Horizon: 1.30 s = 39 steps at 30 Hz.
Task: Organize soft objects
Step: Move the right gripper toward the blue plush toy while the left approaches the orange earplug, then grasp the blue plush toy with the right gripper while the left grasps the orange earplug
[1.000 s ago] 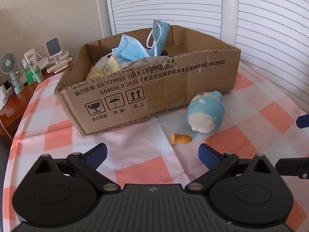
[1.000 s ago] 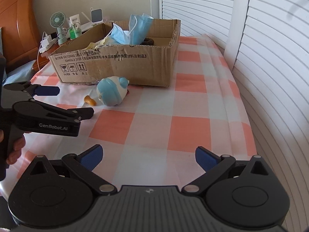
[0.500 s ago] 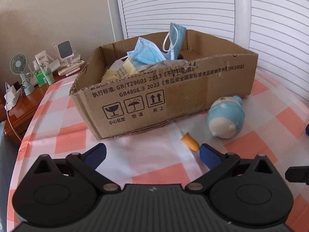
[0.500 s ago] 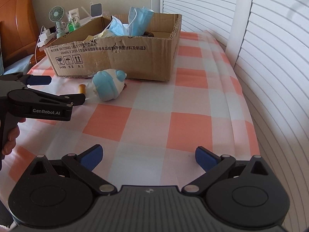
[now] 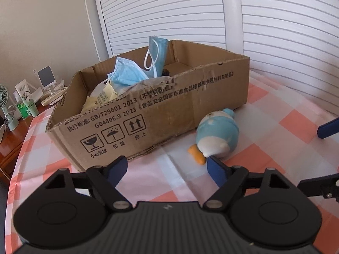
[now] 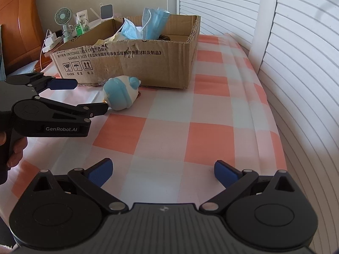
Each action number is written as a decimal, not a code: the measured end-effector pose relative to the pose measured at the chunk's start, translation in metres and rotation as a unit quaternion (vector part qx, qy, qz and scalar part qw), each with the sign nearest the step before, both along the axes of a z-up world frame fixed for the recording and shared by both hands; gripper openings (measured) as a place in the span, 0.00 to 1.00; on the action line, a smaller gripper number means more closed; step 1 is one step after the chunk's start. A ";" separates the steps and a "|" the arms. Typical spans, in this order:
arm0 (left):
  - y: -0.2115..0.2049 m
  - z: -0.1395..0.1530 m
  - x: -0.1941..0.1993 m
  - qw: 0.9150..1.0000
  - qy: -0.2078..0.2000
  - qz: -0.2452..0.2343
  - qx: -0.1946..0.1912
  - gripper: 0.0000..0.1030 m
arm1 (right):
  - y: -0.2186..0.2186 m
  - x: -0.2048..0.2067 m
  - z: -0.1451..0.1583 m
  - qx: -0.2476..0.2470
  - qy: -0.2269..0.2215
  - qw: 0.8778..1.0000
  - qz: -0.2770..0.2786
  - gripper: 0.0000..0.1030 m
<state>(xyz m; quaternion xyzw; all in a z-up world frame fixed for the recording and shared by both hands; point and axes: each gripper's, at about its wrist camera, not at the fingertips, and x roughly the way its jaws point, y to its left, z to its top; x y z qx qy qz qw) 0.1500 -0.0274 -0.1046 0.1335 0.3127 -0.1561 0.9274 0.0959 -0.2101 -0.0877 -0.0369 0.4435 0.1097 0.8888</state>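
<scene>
A: Going left to right, we start with the cardboard box [image 5: 148,114] at about ten o'clock from our left gripper [image 5: 167,169]. It holds blue face masks [image 5: 129,74] and some crumpled wrappers. Then comes the blue-and-white penguin toy [image 5: 218,135], lying on its side on the checked table [image 5: 264,148] just beside the box's front wall, at roughly one o'clock from that gripper.

B: And the left gripper itself?

A: Its jaws are closing, with nothing pressed between them yet. The orange beak [image 5: 196,156] sits just ahead of the right-hand finger. From the right wrist view, one finger tip seems to lie right by the toy's beak end; whether it touches, we cannot tell.

B: How do we expect the toy to handle?

A: We judge it light and squashy, with a smooth rounded skin that may roll or squirt out of a shallow pinch. We would take it across the middle of the body, not by the small beak.

B: And our right gripper [image 6: 163,171]?

A: Wide open and empty, hanging over bare table at about five o'clock from the toy, well apart from it.
</scene>
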 end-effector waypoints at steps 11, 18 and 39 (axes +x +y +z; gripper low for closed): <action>0.011 0.002 -0.003 1.000 0.015 0.014 0.009 0.81 | 0.007 0.003 0.017 -0.032 -0.029 0.998 0.046 1.00; 0.028 0.006 -0.008 0.997 0.071 0.039 -0.020 0.84 | 0.033 0.029 0.019 -0.032 -0.060 0.993 0.092 0.96; 0.041 0.014 -0.010 0.997 0.072 0.011 -0.016 0.86 | 0.064 0.070 0.008 -0.014 -0.062 0.992 0.112 0.54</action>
